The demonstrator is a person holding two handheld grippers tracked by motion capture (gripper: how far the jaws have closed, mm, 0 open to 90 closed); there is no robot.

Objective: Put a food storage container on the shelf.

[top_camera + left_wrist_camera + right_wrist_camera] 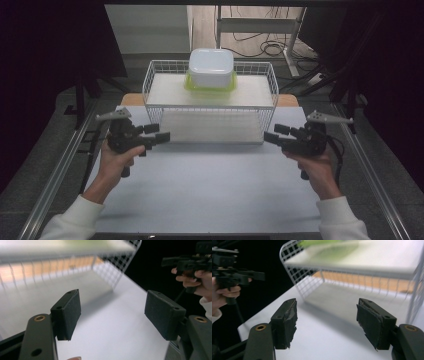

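Note:
A white box (211, 66) sits upside down on its green lid (194, 87), on top of a white wire rack (210, 126) at the far middle of the table. My left gripper (161, 132) hovers at the rack's front left corner, pointing right. Its jaws stand open with nothing between them (113, 293). My right gripper (274, 133) hovers at the rack's front right corner, pointing left. It is open and empty too (327, 301). Each gripper view shows the other gripper farther off, the right gripper (185, 262) and the left gripper (239, 275).
The white tabletop (210, 185) spreads between the two hands and the near edge. Metal rails (65, 165) run along both sides of the table. Under the rack's shelf (362, 265) there is a low open space. Cables and a desk frame (260, 30) lie on the floor beyond.

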